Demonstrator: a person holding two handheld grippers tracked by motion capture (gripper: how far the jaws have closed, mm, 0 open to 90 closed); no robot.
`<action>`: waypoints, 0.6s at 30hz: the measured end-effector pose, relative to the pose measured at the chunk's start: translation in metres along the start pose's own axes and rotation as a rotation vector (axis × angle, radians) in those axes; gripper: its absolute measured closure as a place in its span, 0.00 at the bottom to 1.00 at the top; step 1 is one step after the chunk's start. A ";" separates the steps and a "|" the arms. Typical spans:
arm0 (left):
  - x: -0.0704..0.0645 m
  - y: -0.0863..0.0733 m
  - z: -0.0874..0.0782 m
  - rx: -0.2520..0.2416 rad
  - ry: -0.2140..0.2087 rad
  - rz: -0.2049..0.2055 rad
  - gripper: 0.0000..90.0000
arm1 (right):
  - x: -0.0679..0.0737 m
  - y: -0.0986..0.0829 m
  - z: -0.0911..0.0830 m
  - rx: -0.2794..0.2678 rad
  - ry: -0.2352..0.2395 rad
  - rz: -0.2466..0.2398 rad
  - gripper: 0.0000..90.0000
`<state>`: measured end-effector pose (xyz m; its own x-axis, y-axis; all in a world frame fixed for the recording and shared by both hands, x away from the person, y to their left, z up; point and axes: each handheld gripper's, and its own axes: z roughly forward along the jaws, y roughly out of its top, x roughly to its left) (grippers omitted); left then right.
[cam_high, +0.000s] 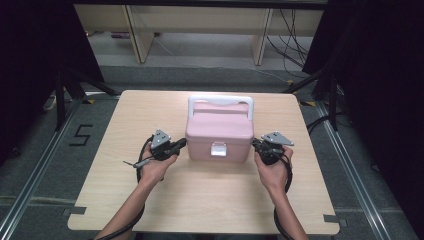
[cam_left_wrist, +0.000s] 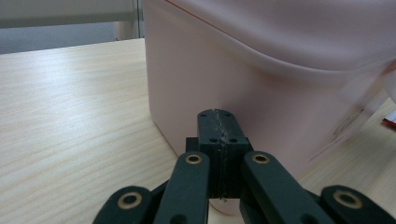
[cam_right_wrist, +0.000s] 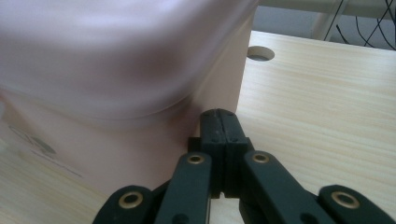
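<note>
A pink box (cam_high: 218, 134) with a white carry handle (cam_high: 220, 101) and a white front latch (cam_high: 218, 149) stands in the middle of the table. My left gripper (cam_high: 182, 143) is shut, and its tips press against the box's left side near the front corner. In the left gripper view the closed jaws of my left gripper (cam_left_wrist: 219, 115) meet the pink wall (cam_left_wrist: 187, 79). My right gripper (cam_high: 255, 144) is shut too, its tips at the box's right side. The right gripper view shows my right gripper (cam_right_wrist: 218, 113) against the pink wall (cam_right_wrist: 140, 140) under the lid.
The light wooden table (cam_high: 150, 200) has bare room in front of and beside the box. A round cable hole (cam_right_wrist: 260, 53) sits in the tabletop beyond the box. Black stands and dark curtains flank the table, and desk legs and cables lie behind.
</note>
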<state>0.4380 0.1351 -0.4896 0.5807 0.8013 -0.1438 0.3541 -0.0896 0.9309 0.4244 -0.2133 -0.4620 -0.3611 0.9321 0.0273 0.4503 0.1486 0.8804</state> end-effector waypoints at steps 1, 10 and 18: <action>0.001 0.000 0.000 -0.001 0.000 0.002 1.00 | 0.000 0.000 0.000 0.000 0.000 0.000 1.00; 0.011 -0.002 -0.011 -0.001 0.041 0.009 1.00 | 0.012 0.007 0.012 0.008 0.018 -0.008 1.00; 0.022 -0.003 -0.017 -0.006 0.066 -0.002 1.00 | 0.026 0.010 0.020 0.011 0.027 0.001 1.00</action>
<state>0.4370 0.1632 -0.4898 0.5302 0.8388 -0.1236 0.3505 -0.0841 0.9328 0.4359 -0.1808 -0.4620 -0.3824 0.9231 0.0407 0.4591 0.1515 0.8754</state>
